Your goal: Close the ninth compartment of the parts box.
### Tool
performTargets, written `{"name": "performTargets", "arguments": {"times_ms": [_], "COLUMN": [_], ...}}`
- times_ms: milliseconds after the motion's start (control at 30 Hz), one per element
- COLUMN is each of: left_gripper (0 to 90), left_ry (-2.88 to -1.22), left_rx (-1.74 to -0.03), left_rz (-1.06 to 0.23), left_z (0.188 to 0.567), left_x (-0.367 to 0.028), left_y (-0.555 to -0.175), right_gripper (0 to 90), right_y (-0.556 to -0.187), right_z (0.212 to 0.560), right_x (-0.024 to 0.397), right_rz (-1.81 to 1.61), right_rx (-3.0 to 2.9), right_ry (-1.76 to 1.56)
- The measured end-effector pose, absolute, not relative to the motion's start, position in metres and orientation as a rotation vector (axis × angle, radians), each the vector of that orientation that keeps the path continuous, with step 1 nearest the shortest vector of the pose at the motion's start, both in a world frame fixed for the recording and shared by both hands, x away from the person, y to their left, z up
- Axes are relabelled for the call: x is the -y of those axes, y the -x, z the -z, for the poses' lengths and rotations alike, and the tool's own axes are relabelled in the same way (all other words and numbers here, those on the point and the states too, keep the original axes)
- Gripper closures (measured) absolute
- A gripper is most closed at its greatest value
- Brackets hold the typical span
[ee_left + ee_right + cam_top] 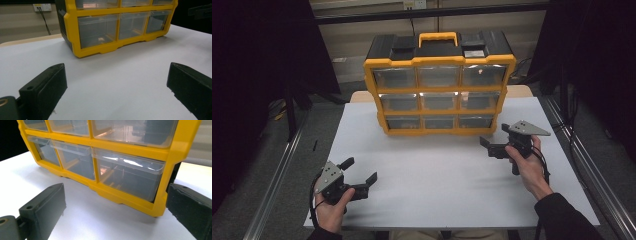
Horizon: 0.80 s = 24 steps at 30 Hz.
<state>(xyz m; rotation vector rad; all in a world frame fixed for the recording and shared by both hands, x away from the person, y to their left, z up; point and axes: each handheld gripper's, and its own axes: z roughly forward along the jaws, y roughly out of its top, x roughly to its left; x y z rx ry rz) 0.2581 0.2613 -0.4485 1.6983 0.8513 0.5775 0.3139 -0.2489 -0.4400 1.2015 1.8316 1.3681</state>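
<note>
A yellow drawer cabinet (439,85) with a black top, a yellow handle and three rows of clear drawers stands at the far middle of the white table (437,180). All its drawers look shut. My left gripper (360,170) rests near the table's front left corner, jaws open and empty, pointing toward the cabinet (100,32). A small pale item (101,39) lies inside the bottom left drawer. My right gripper (494,134) hovers just right of the cabinet's lower right corner, open with nothing between its jaws. The bottom right drawer (127,178) is close ahead of it.
Metal rails run along both sides of the table (277,175). Black curtains hang at left and right. A wall socket (42,7) with cables sits behind the cabinet. A wide stretch of white table lies between the two grippers.
</note>
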Motion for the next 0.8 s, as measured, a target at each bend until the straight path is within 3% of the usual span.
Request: {"name": "performTargets", "arguments": {"times_ms": [800], "left_gripper": [2.6], "left_ry": [-1.693], "left_rx": [-0.858], "left_rz": [-0.573], "left_z": [0.448], "left_x": [-0.261], "left_y": [-0.258], "right_gripper": [2.1], "right_y": [-0.265], "right_z": [0.435], "right_x": [0.266], "right_rz": [-1.37], "right_rx": [-1.817], "right_ry": [-1.141]}}
